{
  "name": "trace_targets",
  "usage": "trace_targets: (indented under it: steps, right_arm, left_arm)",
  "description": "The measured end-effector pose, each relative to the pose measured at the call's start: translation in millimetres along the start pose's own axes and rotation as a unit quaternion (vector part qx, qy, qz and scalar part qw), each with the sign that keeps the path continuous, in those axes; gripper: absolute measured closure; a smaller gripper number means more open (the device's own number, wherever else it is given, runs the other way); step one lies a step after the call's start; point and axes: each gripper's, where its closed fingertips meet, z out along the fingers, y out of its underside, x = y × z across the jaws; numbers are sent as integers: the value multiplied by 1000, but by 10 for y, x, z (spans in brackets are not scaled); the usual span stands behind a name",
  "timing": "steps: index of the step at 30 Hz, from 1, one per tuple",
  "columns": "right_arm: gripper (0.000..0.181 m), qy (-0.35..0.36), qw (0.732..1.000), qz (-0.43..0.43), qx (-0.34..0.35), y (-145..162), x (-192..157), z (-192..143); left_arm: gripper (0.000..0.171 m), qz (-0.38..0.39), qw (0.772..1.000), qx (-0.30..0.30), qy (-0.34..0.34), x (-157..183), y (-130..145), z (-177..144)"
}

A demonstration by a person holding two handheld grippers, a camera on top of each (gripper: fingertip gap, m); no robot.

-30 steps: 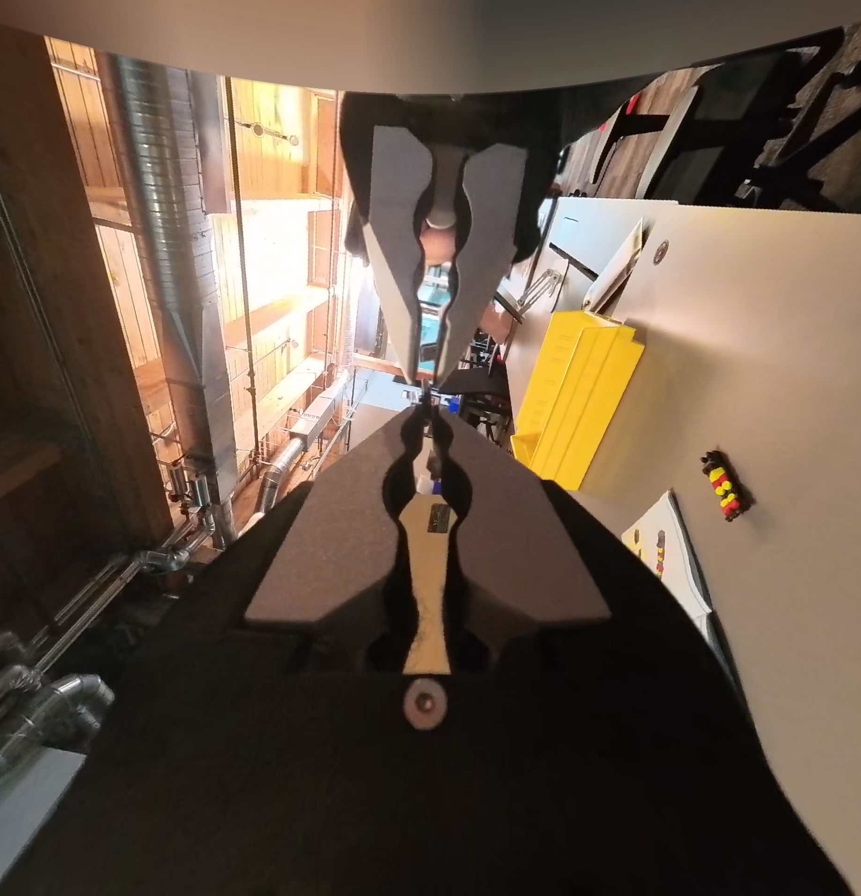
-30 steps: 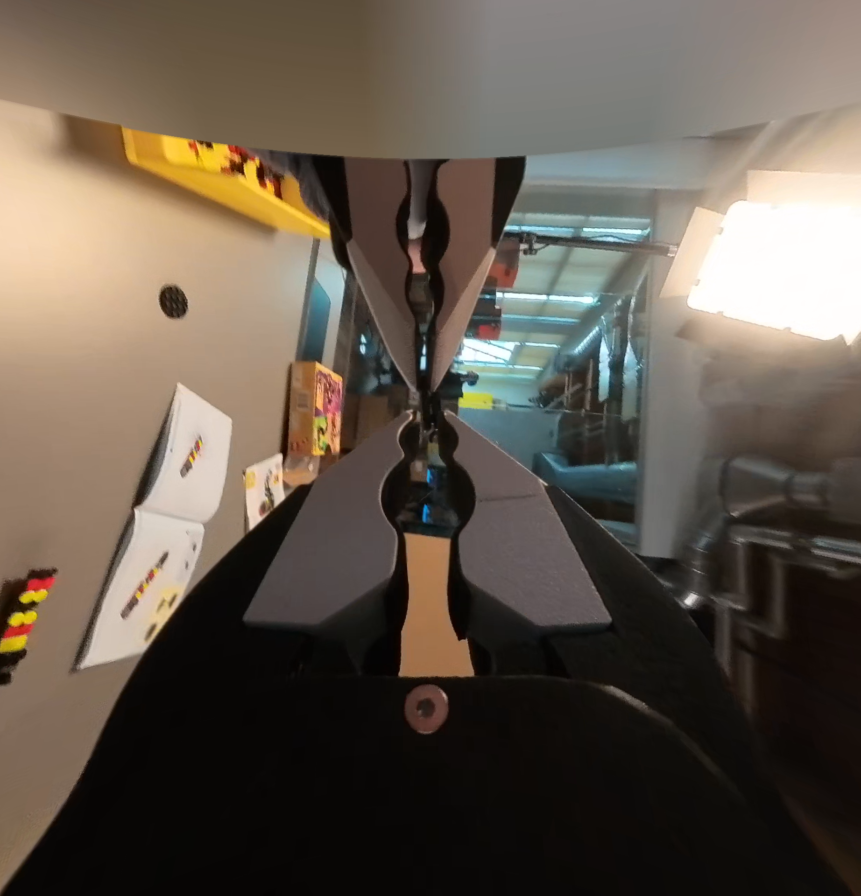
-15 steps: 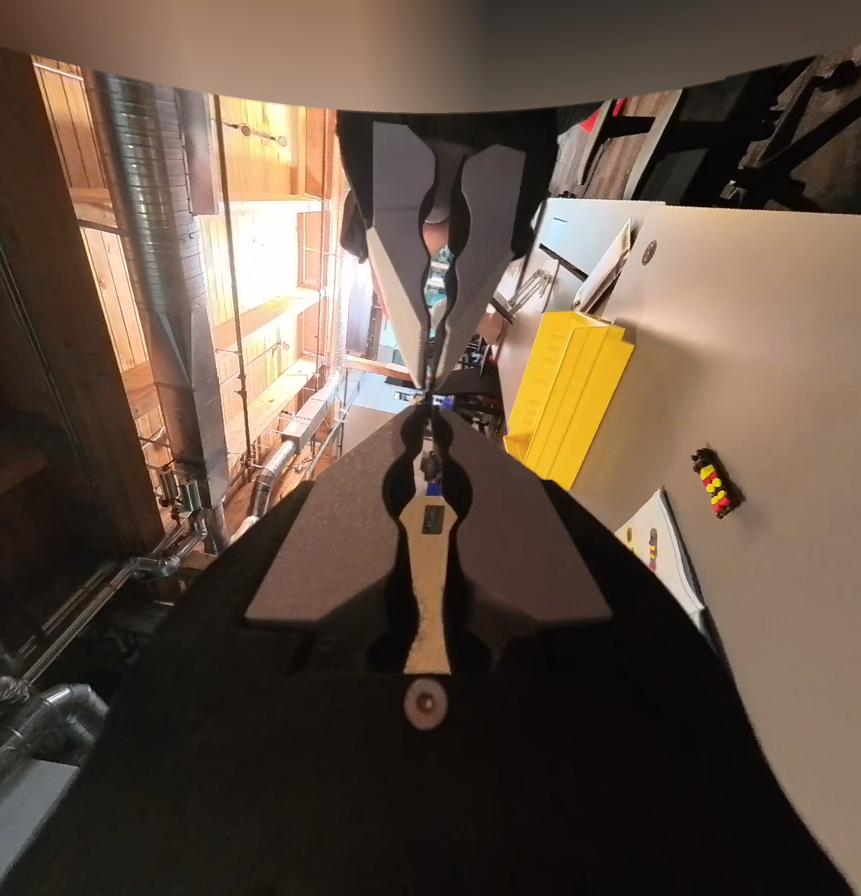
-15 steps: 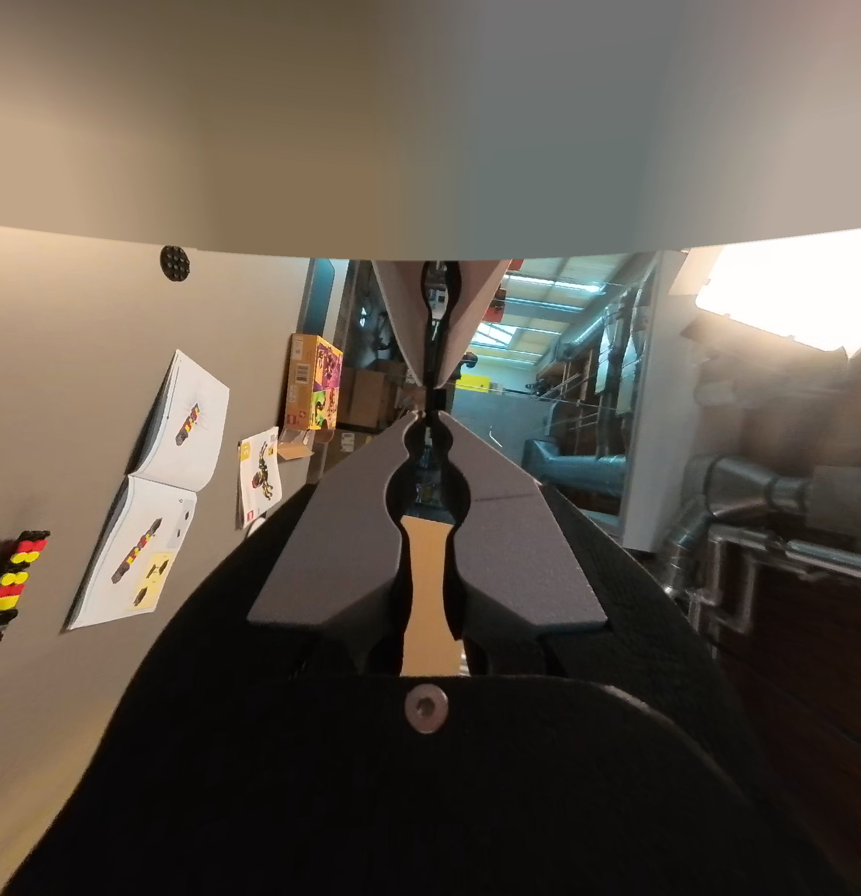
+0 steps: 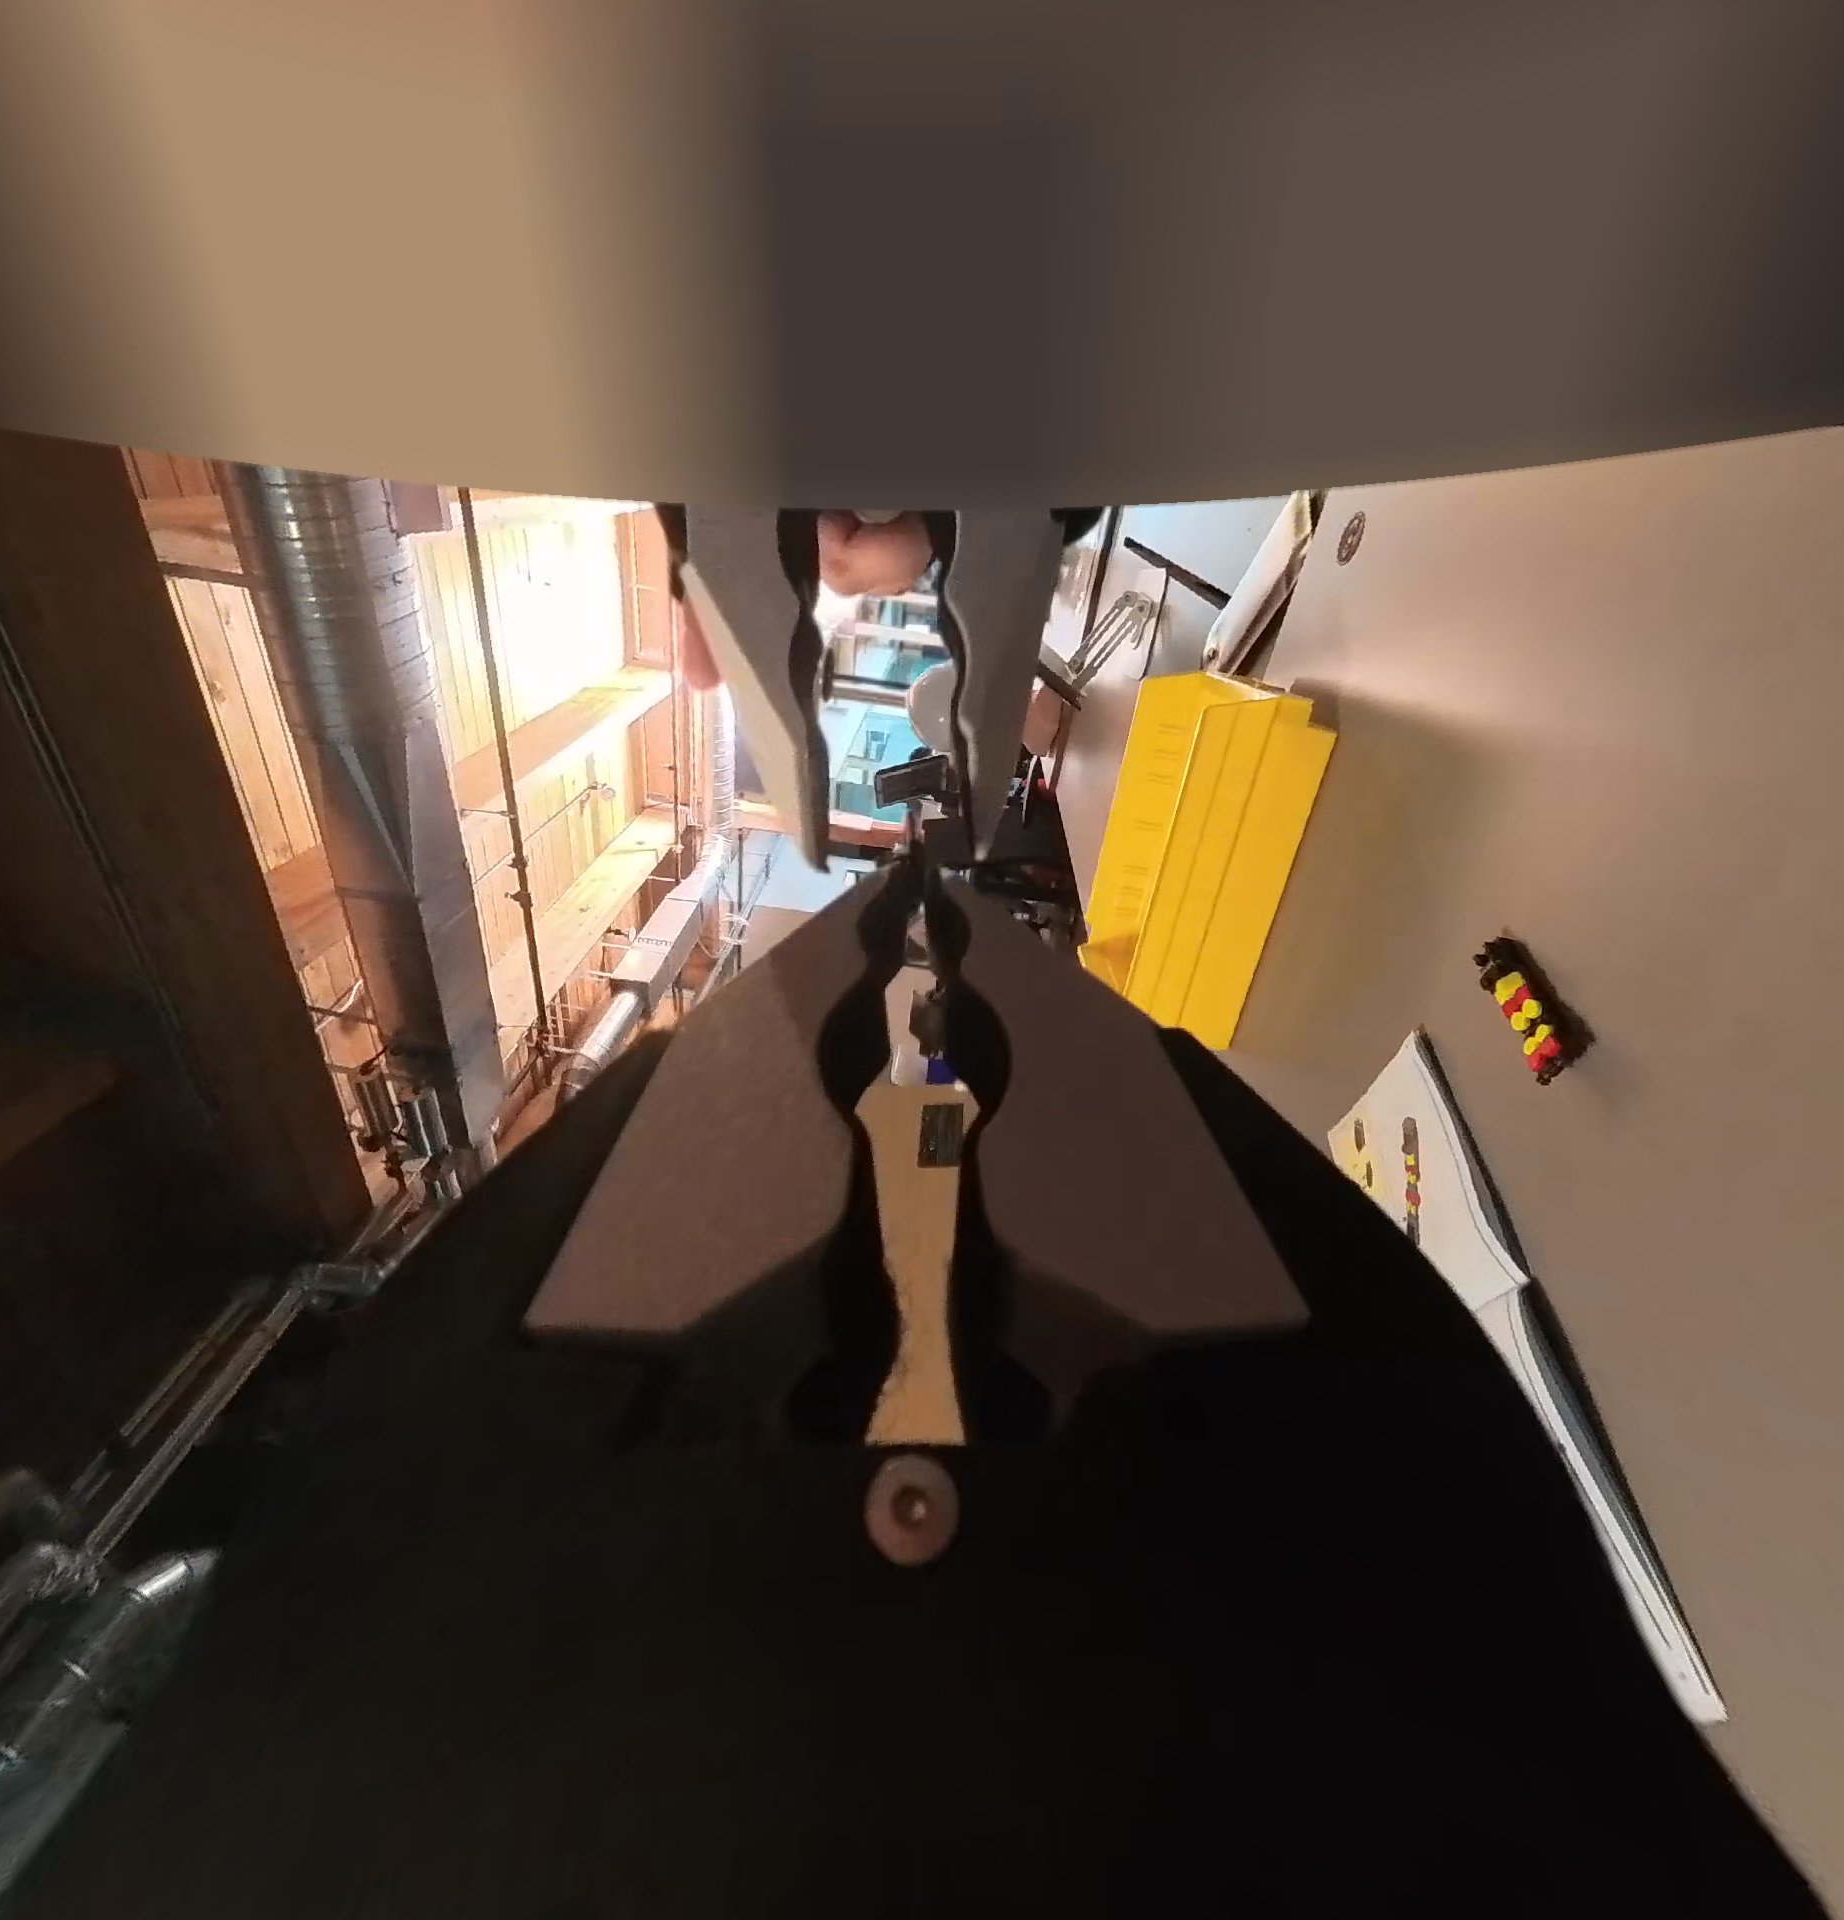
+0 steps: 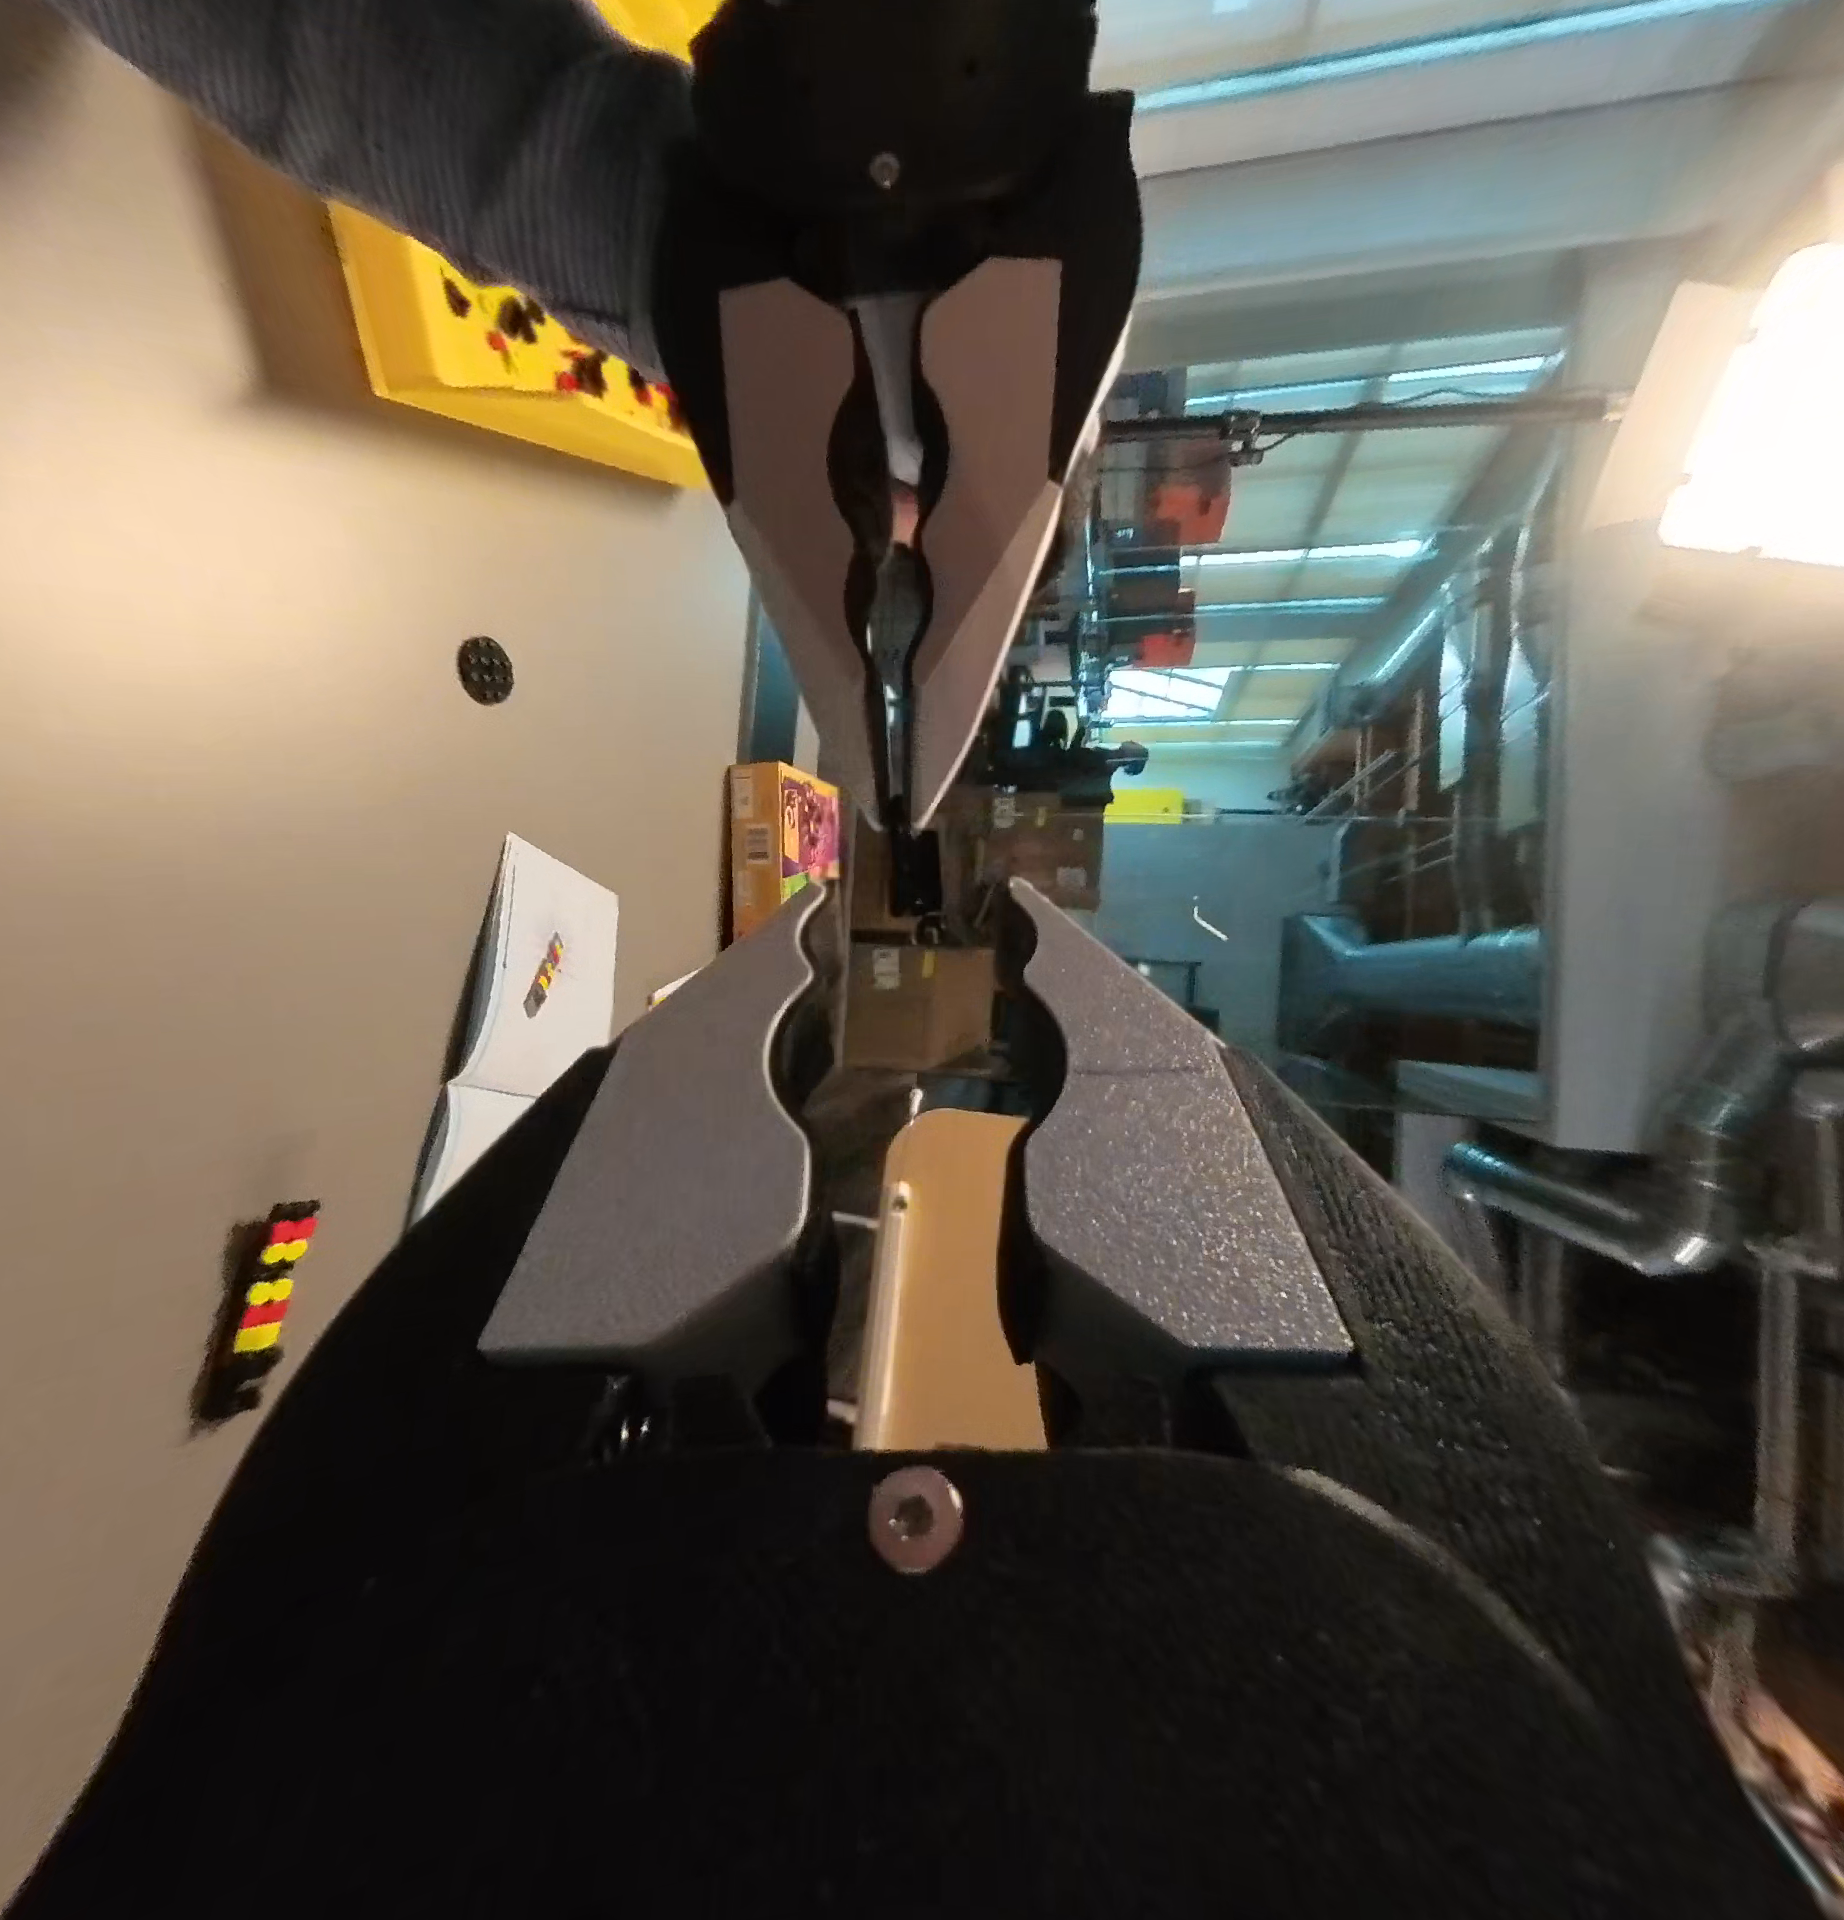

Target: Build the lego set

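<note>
The right gripper (image 6: 918, 888) has just let go. Half a second ago its jaws were pinched together, tip to tip with the other gripper; now they stand apart with a clear gap between the tips, and nothing sits between them. The left gripper (image 5: 923, 883) is still clenched, and a small black lego piece (image 6: 913, 862) is grasped at the very tip of its jaws, sticking out toward the opened right jaws. In the right wrist view the piece hangs just beyond the right jaws and does not touch either of them.

Both grippers are held up in the air, facing each other, away from the worktop (image 5: 1676, 675). The half-built model (image 5: 1526, 1008), a short black bar with yellow and red studs, lies alone on the worktop, near the open instruction booklet (image 5: 1437, 1174). The yellow parts bin (image 5: 1198, 852) stands farther along the same surface.

My reading is that the piece was being passed or re-seated between the two grippers, and the handover is now done: the left alone carries it. Whether it is one brick or two pressed together is too small to tell. The right gripper is free, probably to steady the model or fetch another part. The grip is thin, at the tips only, so the piece could twist or drop.
</note>
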Motion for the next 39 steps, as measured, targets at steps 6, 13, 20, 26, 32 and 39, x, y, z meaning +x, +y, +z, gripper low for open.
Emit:
trace_targets:
  steps: [6, 13, 20, 26, 32, 39]
  right_arm:
    - [160, -24, 1000, 10, -17, 28, -65, 62]
    - [173, -17, 1000, 8, -11, -29, -40, 42]
    - [175, 4, 1000, -10, -10, -36, -22, 27]
    - [175, 15, 1000, -8, -14, -35, 30, 26]
    - [175, 23, 999, -10, -20, -5, 84, 0]
    - [176, 22, 999, -13, -19, -26, 74, 0]
  left_arm:
    - [170, 11, 1000, 14, 9, 43, -65, 14]
    - [170, 7, 1000, 18, 4, 17, -67, 4]
    - [170, 7, 1000, 21, -1, 5, -82, 12]
    - [170, -5, 999, 24, -25, -55, -81, 11]
    - [171, -1, 999, 36, -39, -111, -121, -58]
    - [159, -8, 999, 24, -44, -115, -121, -11]
